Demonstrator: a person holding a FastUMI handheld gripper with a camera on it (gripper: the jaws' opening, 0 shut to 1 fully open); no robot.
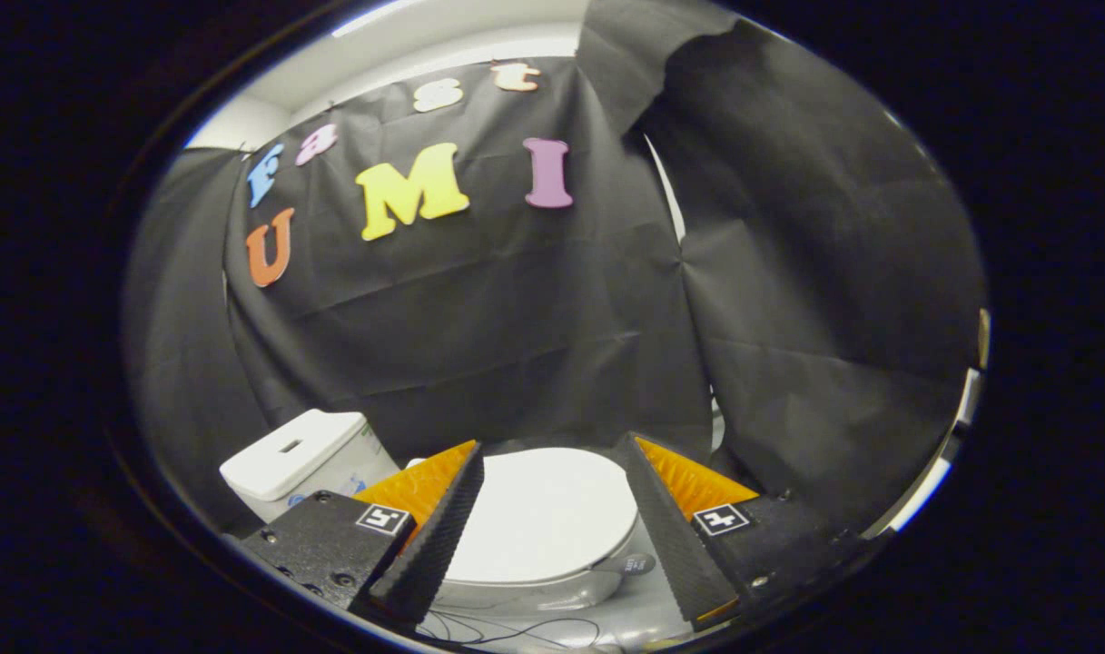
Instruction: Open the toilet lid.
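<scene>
Gripper fingers spread wide, holding nothing; beyond them, white oval plastic toilet lid lies flat, closed. Approach and lift both remain.

A staged bathroom corner inside a recording booth: beyond the gripper, whose fingers stand spread apart and hold nothing, sits a white glossy toilet with its oval lid down, its white boxy cistern ahead to the left, and creased black cloth walls hang behind.
</scene>
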